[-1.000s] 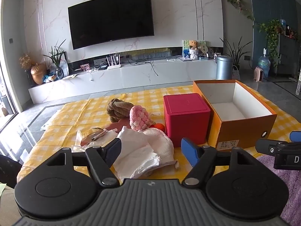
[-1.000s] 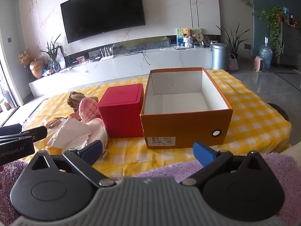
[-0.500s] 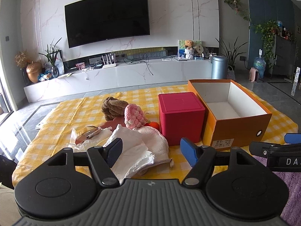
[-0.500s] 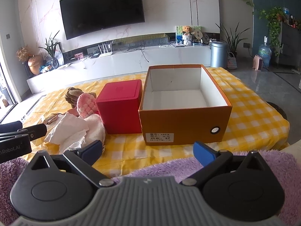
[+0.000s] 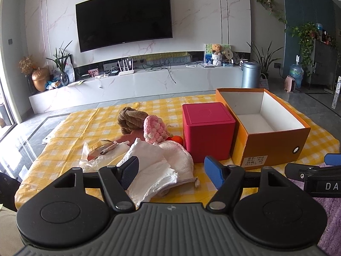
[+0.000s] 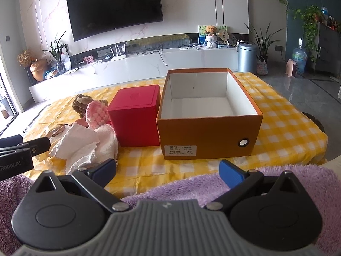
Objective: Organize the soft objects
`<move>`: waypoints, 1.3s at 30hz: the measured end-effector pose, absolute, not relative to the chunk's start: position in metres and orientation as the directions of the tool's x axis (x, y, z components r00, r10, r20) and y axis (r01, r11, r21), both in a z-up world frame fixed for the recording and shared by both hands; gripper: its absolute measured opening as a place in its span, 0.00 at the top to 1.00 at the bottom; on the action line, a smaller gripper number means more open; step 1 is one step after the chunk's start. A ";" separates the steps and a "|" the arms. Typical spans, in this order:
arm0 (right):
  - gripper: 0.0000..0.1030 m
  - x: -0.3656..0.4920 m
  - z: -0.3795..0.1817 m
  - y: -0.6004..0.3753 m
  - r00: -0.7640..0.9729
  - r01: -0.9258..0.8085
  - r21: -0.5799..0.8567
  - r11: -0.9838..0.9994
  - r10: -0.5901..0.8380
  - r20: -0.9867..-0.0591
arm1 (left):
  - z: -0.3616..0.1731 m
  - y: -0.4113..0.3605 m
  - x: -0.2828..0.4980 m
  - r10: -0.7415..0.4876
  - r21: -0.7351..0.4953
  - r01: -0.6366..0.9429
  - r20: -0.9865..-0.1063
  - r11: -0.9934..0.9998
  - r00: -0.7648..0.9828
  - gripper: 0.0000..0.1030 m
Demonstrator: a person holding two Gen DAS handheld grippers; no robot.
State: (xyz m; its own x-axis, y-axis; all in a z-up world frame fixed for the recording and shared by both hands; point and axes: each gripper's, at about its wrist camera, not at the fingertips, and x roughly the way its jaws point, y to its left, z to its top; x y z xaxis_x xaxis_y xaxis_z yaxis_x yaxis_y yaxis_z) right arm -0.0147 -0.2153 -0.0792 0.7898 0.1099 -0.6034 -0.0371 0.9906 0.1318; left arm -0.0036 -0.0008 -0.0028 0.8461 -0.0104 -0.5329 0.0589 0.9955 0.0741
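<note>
Two open grippers over a yellow-and-white checked tablecloth (image 5: 89,125) in a living room with a wall-mounted black television (image 5: 124,17).

The left gripper (image 5: 171,170), jaws wide and empty, hangs just short of a heap of soft things: one white crumpled cloth (image 5: 151,170), one pink knitted toy (image 5: 153,129), one brown plush knot (image 5: 131,120). Right of the heap stand one red lidded box (image 5: 207,131) and one open orange cardboard box (image 6: 210,133), empty. The right gripper (image 6: 167,171), also spread and empty, sits above purple fleece (image 6: 191,185).

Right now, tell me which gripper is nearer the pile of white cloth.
Left. The left gripper hangs open right over the near edge of the white cloth. The right gripper sits off to the cloth's right, open, facing the orange box.
</note>
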 end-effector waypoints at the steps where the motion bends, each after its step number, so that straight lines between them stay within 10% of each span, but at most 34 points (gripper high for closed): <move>1: 0.02 -0.015 -0.079 -0.215 0.790 -0.037 0.132 0.991 0.110 -0.604 | -0.003 -0.001 -0.004 -0.011 0.073 0.059 -0.533 0.996 0.846 0.19; 39: 0.02 -0.014 -0.083 -0.214 0.776 -0.032 0.118 0.992 0.100 -0.623 | -0.009 0.002 -0.006 -0.011 0.067 0.056 -0.539 0.996 0.842 0.19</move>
State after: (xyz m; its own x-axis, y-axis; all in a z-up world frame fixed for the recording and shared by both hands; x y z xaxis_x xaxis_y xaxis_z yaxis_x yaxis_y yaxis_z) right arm -0.0145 -0.2141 -0.0826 0.7760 0.0996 -0.6228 -0.0324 0.9924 0.1184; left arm -0.0058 0.0019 -0.0087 0.8419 -0.0109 -0.5395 0.0559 0.9962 0.0672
